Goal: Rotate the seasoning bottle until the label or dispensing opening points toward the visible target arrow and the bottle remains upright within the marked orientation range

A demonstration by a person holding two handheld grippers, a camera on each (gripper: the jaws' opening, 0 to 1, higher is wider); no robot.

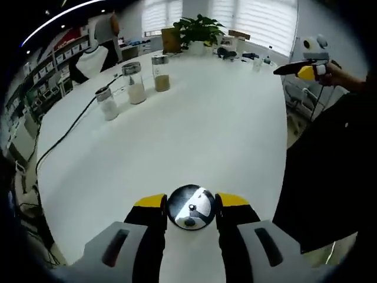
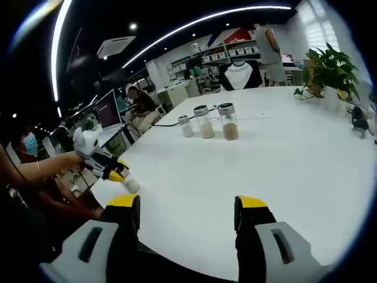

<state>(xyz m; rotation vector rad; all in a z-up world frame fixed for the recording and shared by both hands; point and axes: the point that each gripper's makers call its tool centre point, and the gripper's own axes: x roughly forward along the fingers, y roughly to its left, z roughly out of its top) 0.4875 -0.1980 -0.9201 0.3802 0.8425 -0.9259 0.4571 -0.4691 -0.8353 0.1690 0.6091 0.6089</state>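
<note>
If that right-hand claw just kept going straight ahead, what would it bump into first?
Probably nothing soon: the right gripper is open over bare white table. Farther along, the three jars stand roughly in line, though depth is unclear.

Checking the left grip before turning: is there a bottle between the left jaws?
Yes, the left gripper has its jaws either side of a bottle seen from above.

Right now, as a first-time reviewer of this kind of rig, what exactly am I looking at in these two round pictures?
There is no robot. A person holds a two-jaw claw in each hand, with a fisheye camera on each. The left gripper view looks along the left claw, shut on a small seasoning bottle seen from above. The right gripper view looks along the right claw, open and empty. On the white table stand three jars in a row, with a black cable and a potted plant beyond.
</note>
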